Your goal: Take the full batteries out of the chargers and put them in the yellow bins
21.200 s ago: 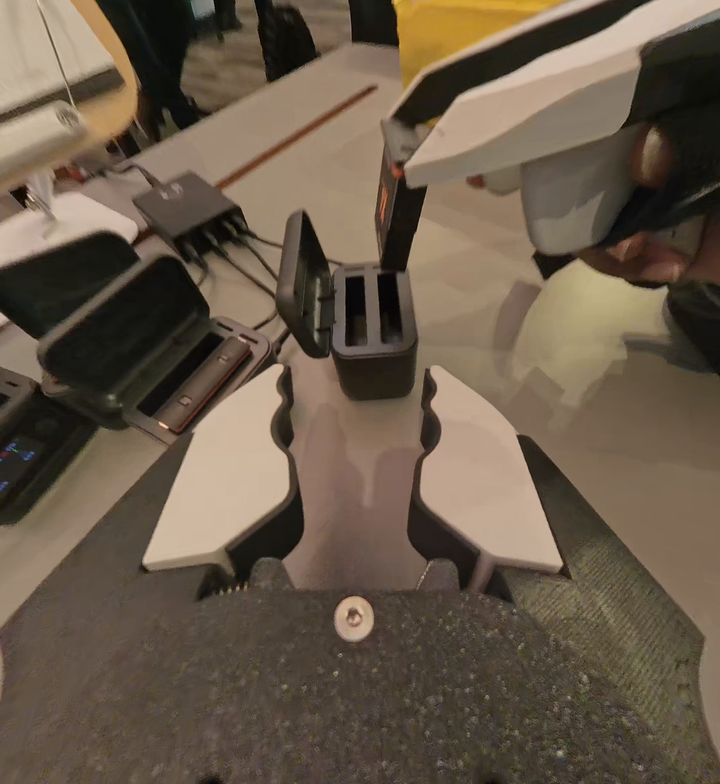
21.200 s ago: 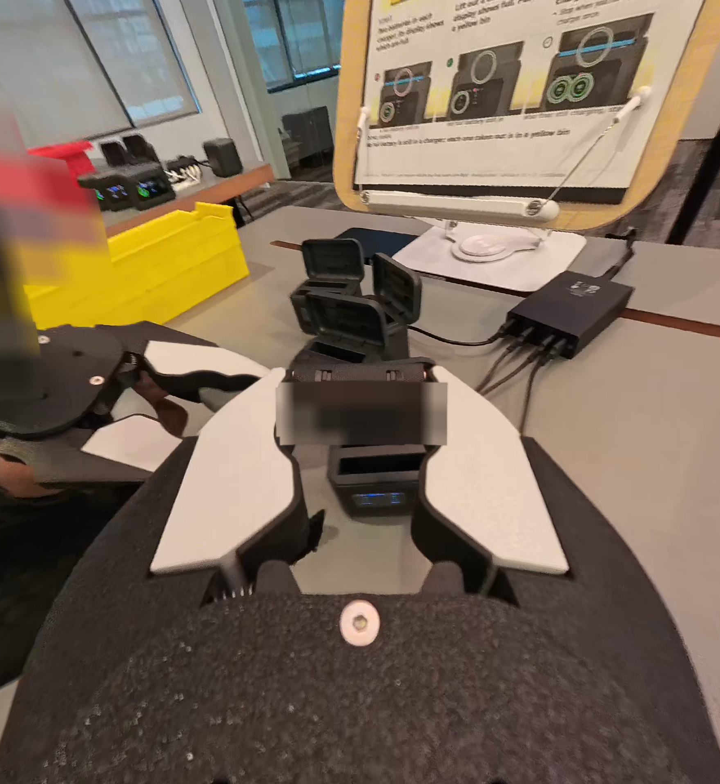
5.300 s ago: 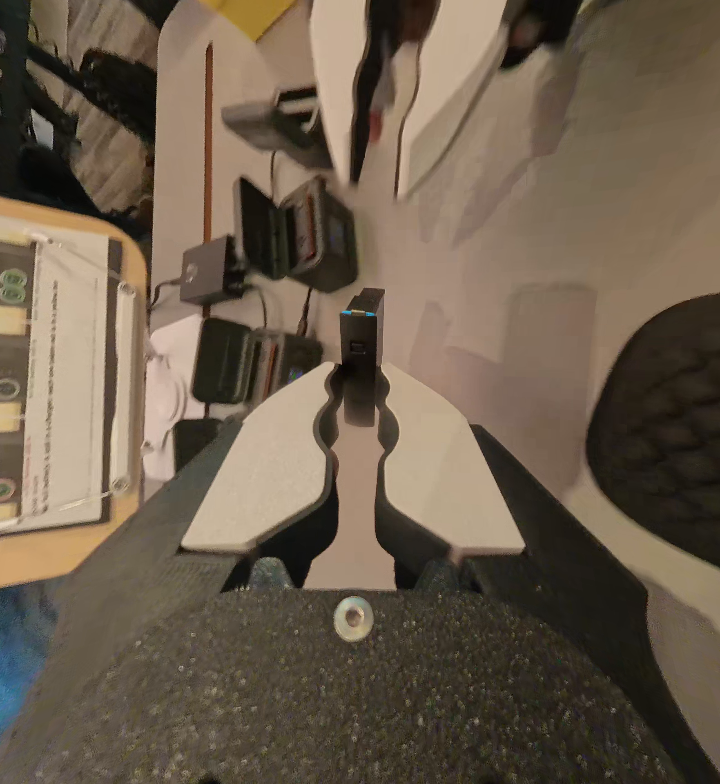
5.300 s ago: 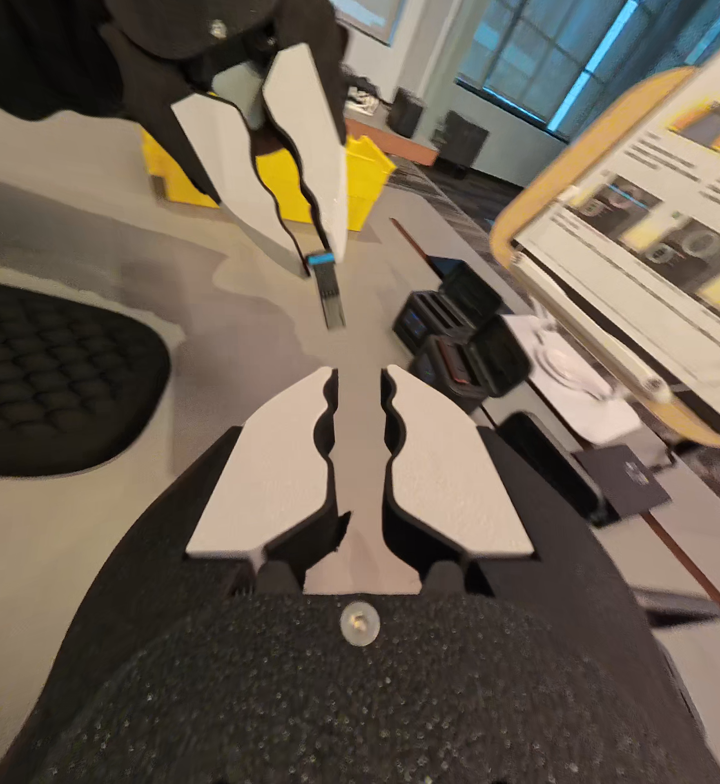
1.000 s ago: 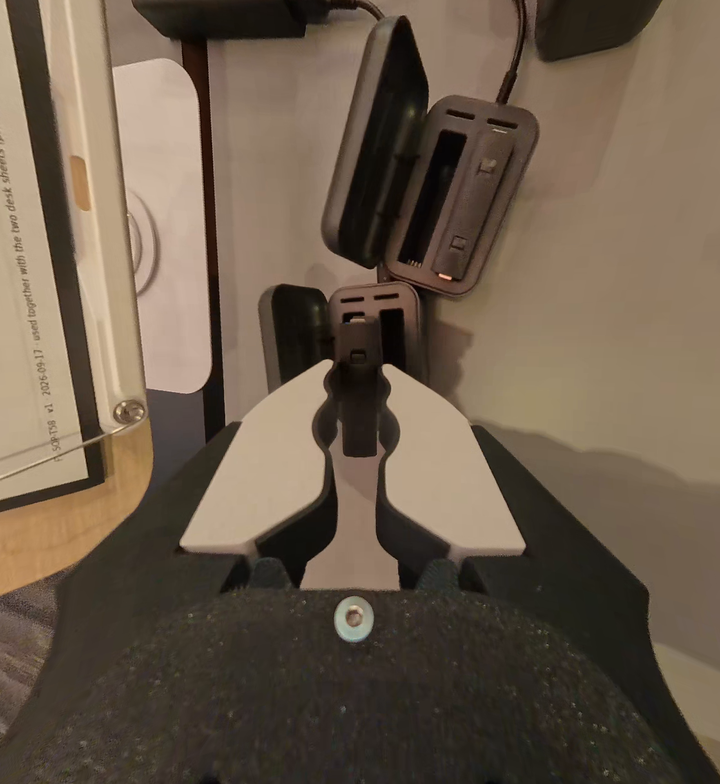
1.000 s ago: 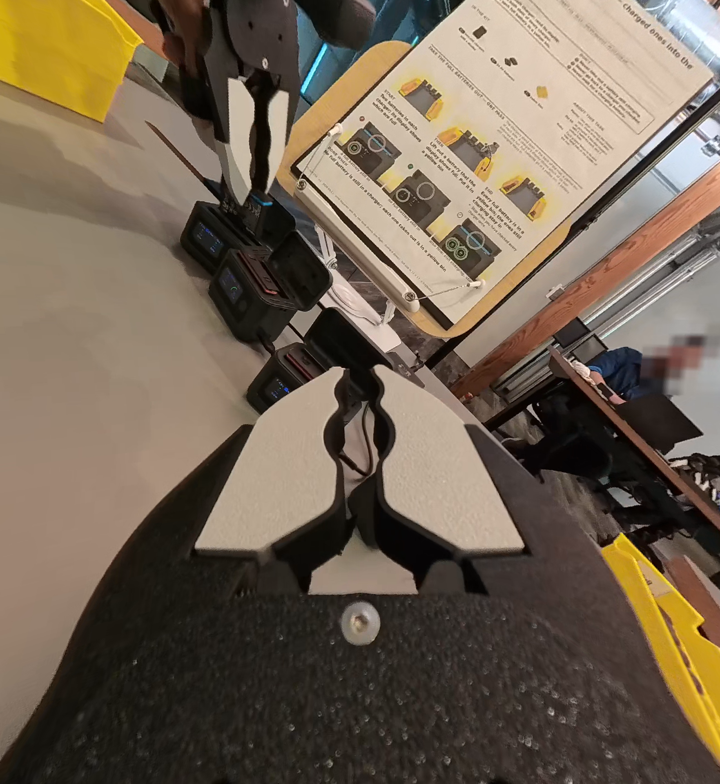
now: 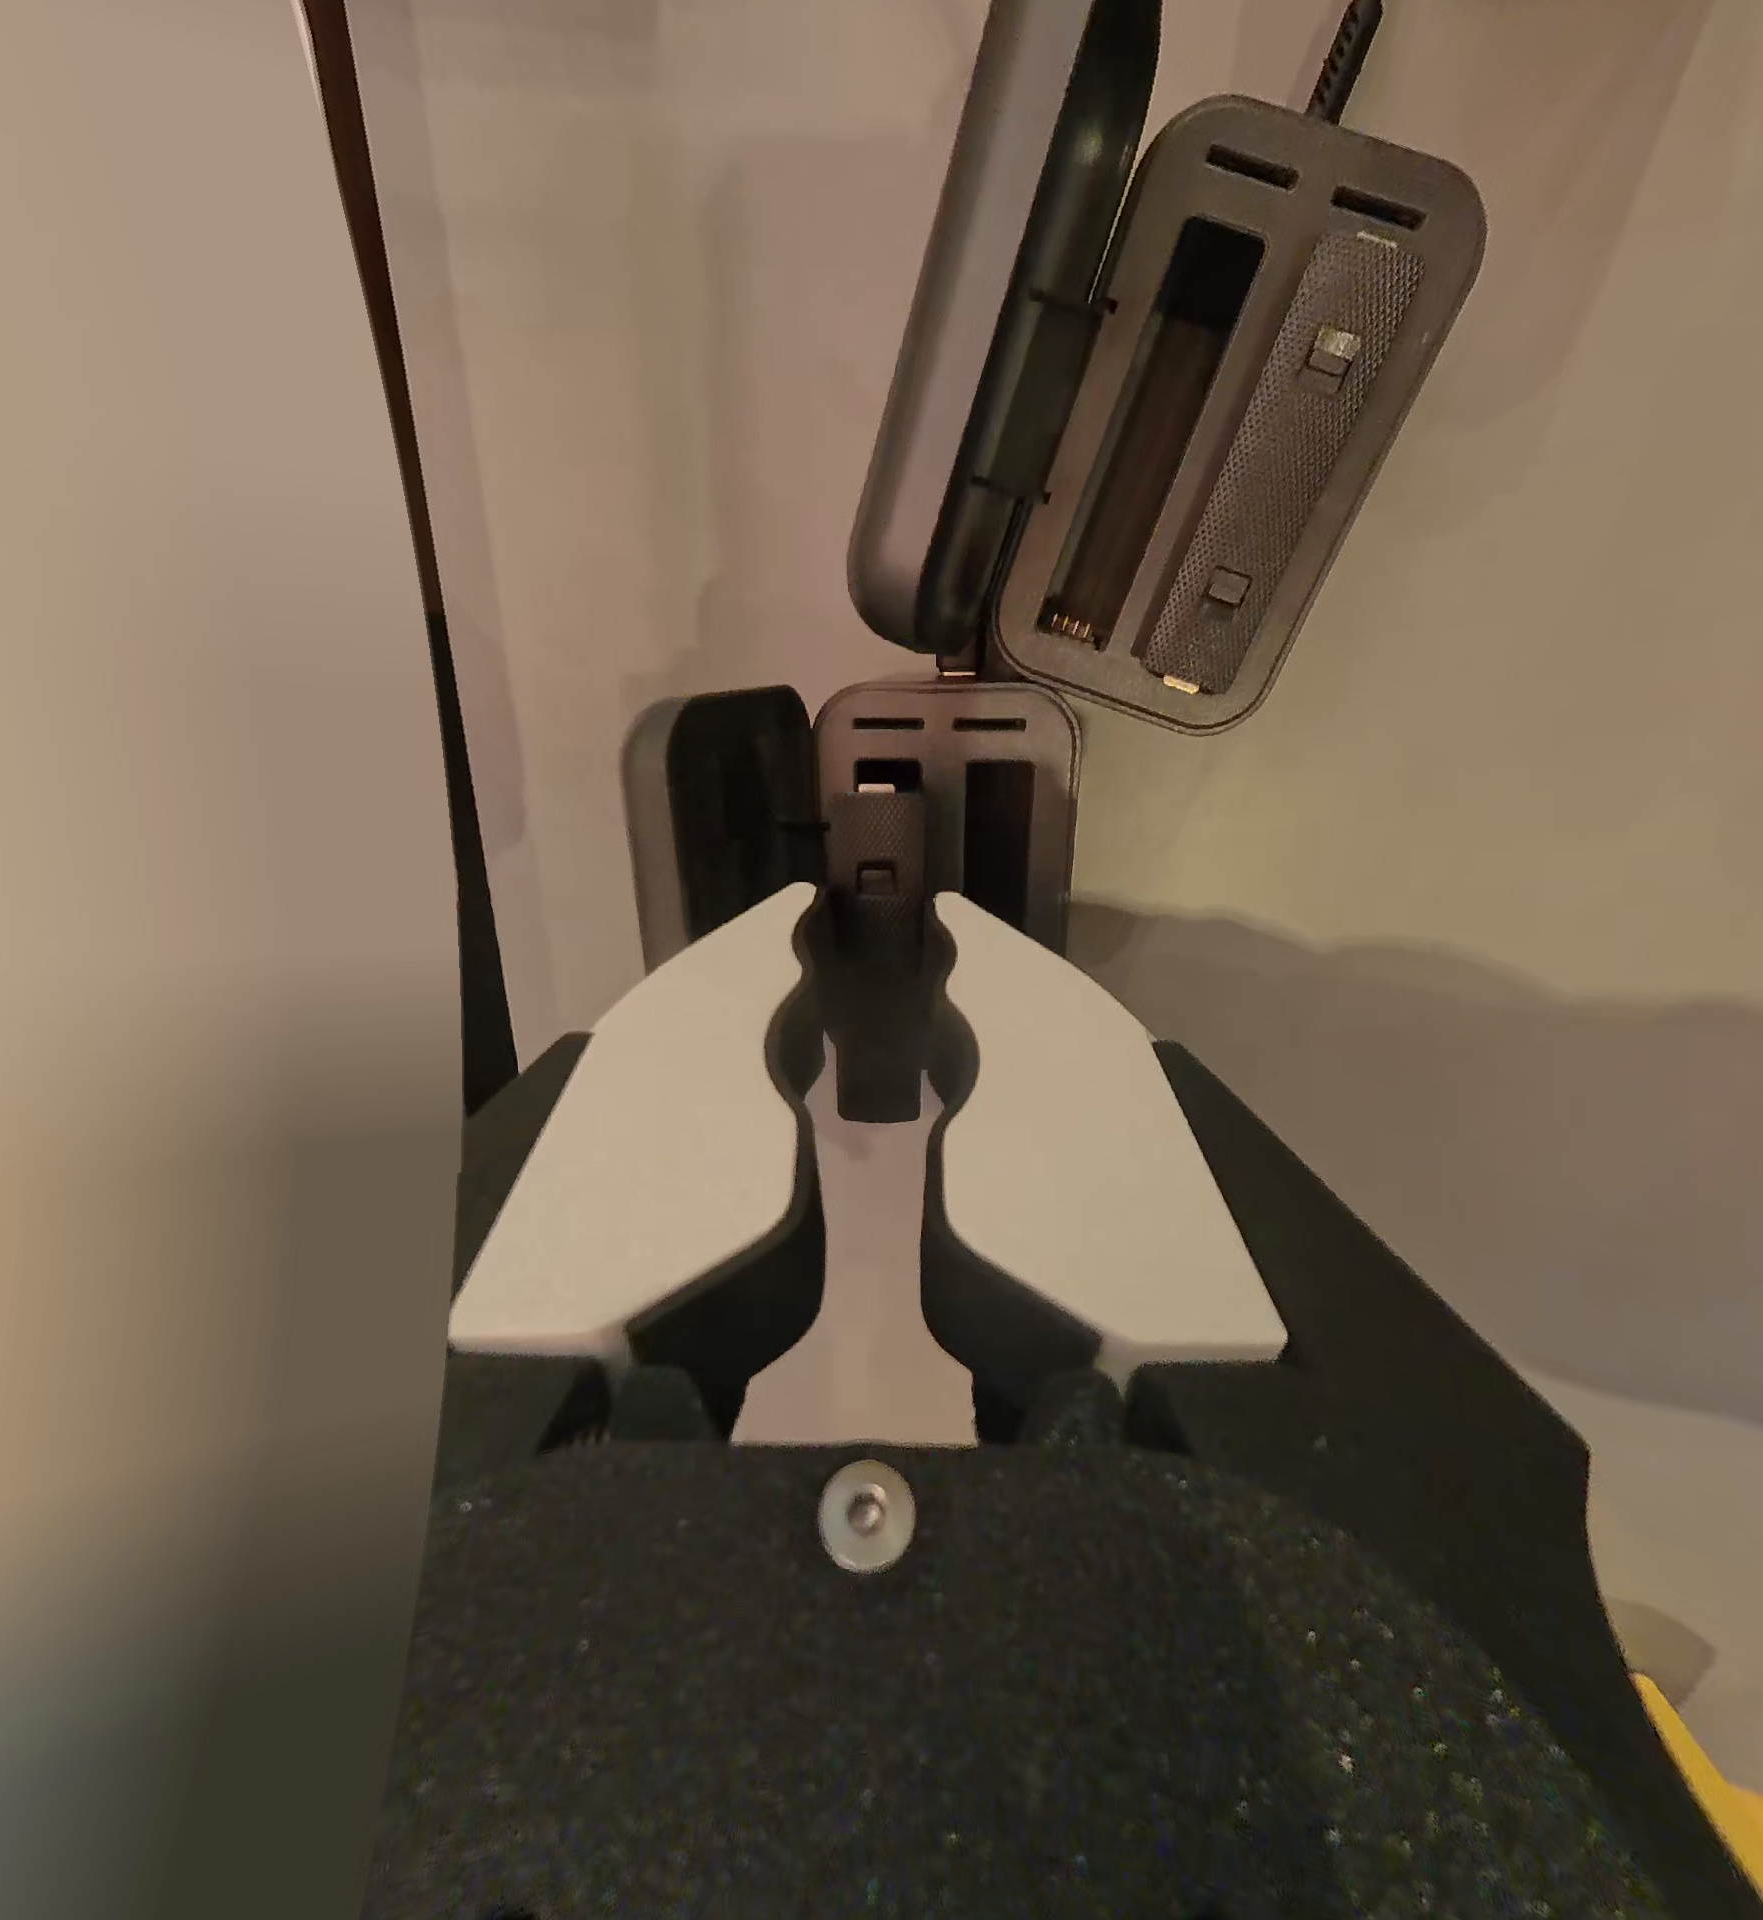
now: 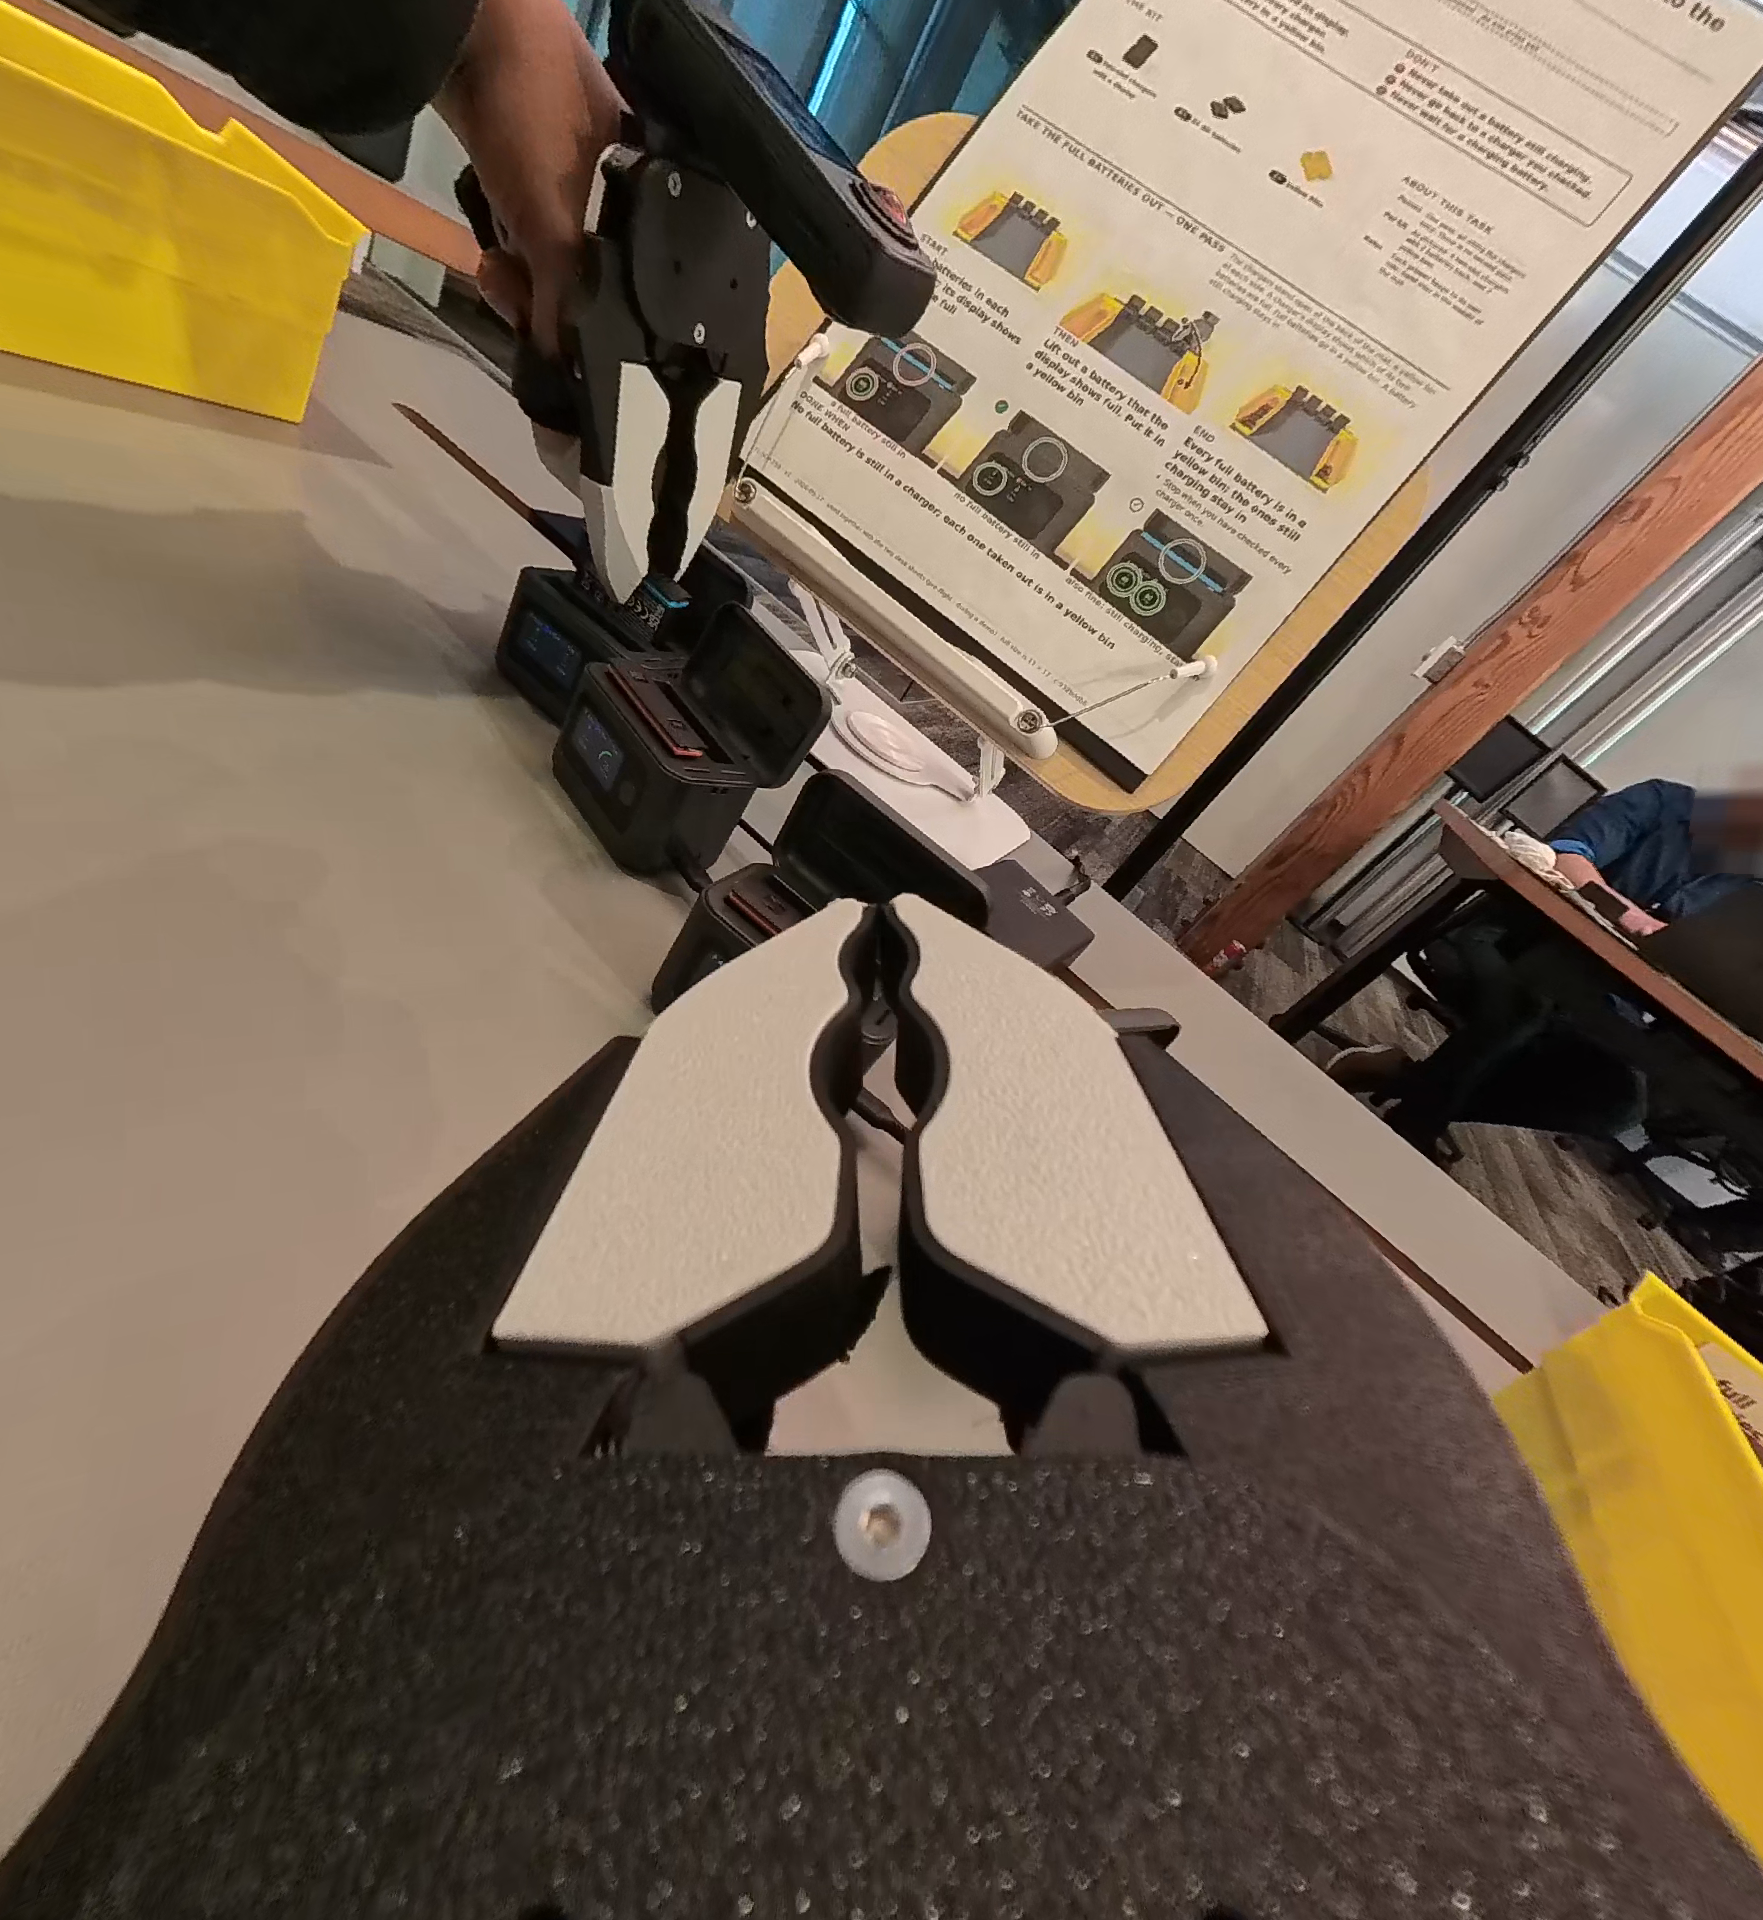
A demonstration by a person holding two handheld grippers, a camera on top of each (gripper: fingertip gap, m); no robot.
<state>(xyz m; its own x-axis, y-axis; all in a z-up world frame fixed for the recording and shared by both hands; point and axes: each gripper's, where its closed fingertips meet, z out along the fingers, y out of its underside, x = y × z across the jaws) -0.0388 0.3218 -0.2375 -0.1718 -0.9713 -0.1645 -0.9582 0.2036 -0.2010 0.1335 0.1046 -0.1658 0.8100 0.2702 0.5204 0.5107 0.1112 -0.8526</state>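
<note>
We see printed writing on a large white poster (image 8: 1261,343) standing at the far edge of the surface (image 8: 181,935): headings, captions and small notes beside pictures of chargers, which we do not repeat. The yellow bin (image 8: 1687,1558) at the near right edge bears dark lettering on its inner wall. Two chargers (image 8: 638,769) show lit blue displays, too small to read. The battery (image 8: 653,608) in the jaws of the left gripper (image 8: 648,582) carries fine print, and the black power hub (image 8: 1038,904) a small pale mark.
</note>
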